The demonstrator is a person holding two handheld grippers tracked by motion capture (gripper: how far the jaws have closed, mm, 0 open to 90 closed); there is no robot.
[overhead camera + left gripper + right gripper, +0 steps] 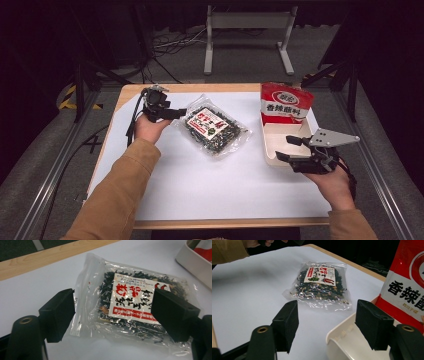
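the left claw is sitting wide open at the near-left edge of the clear packet of dark dried greens, and it is gripping nothing; in the left gripper view its two black jaws are standing well apart on either side of the packet, one jaw off the plastic edge and the other over the far end of the white and red label, though whether either is touching the plastic is hard to tell. the packet is lying flat on the white sheet covering the counter, a little back of centre, between the left hand and the white tray. over on the right, the right claw is also hanging open and empty, its jaws poised at the near corner of the tray, one jaw over the sheet and the other above the tray's rim. a red and white seasoning bag is standing upright in the far end of the tray. in the right gripper view the packet is lying well beyond the jaws, with the red bag rising close at the side.
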